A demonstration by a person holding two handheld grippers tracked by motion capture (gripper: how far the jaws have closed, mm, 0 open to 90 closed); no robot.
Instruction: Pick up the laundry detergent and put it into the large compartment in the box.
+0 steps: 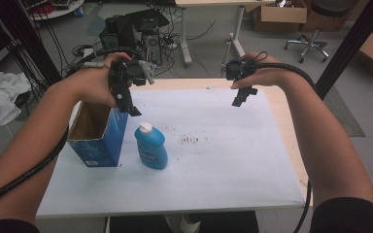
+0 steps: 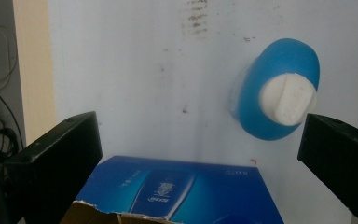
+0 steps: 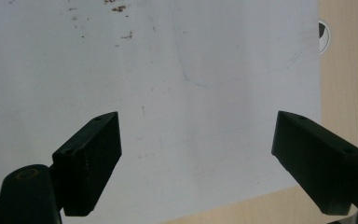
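The blue bottle (image 1: 151,147) stands upright, white cap (image 1: 145,127) up, beside the open box (image 1: 98,137); both grippers' jaws gape, holding nothing.

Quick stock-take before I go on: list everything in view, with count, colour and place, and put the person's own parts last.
bottle: one, blue with a white cap, upright on the sheet, just right of the box.
box: one, blue cardboard, top open, at the sheet's left edge.
sheet: one, white with small brown stains, covering most of the table.
table: one, light wood, bare strip along the right edge.
white cloth: one, on the floor at far left.
cardboard boxes: at least two, brown, on the floor at upper right.
stool: one, black seat, wheeled base, upper right.
left gripper: one, black, jaws open, above the box's far right corner.
right gripper: one, black, jaws open, above the far part of the sheet.
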